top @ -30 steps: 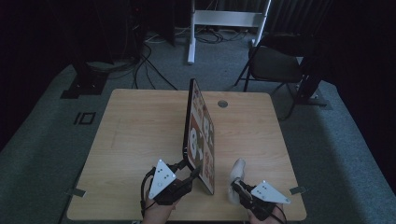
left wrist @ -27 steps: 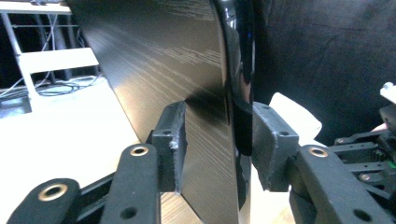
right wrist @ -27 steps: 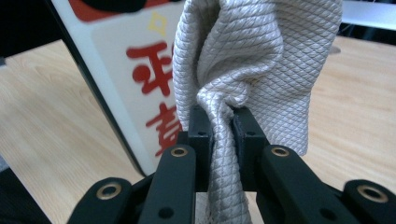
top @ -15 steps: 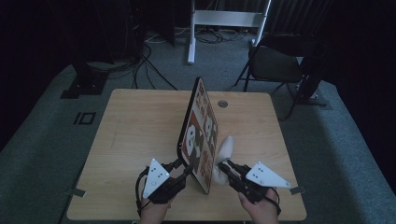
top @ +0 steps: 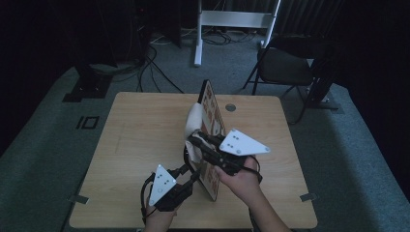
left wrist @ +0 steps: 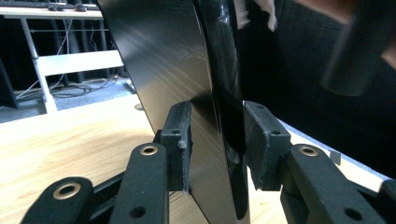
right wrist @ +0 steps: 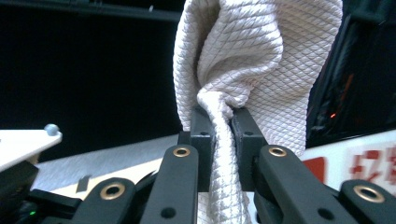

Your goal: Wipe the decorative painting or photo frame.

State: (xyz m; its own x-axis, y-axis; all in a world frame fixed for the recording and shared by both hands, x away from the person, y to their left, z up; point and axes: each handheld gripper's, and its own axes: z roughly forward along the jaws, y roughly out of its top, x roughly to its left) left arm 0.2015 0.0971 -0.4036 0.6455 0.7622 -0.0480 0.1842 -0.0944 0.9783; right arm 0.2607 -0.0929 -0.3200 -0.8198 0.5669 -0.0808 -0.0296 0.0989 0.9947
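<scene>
Both tongs are busy near the table's front edge. Nearest, the left gripper (top: 189, 175) is clenched on the lower corner of a flat panel (top: 213, 126) — a slim black-backed board with a printed red-and-white face — holding it upright on edge on the wooden table (top: 140, 145); in the left gripper view the pads (left wrist: 180, 140) press on both faces of the panel (left wrist: 187, 70). Its jaws have just been closing on that panel. Just beyond, the right gripper (top: 196, 141) grasps a bunched cream cloth (top: 194, 123) with a quilted weave, raised against the panel's upper part; the right gripper view shows the cloth (right wrist: 252, 60) pinched tight between the jaws, the printed face just beside it.

As a judgement, the wiping is at its start — the panel is steadied and the cloth is brought to its top, but most of the surface remains to be passed over. Whether the cloth already touches the panel I cannot tell.

Farther off, a round grommet (top: 230, 107) sits in the tabletop, and a dark chair (top: 285, 63) stands beyond.
</scene>
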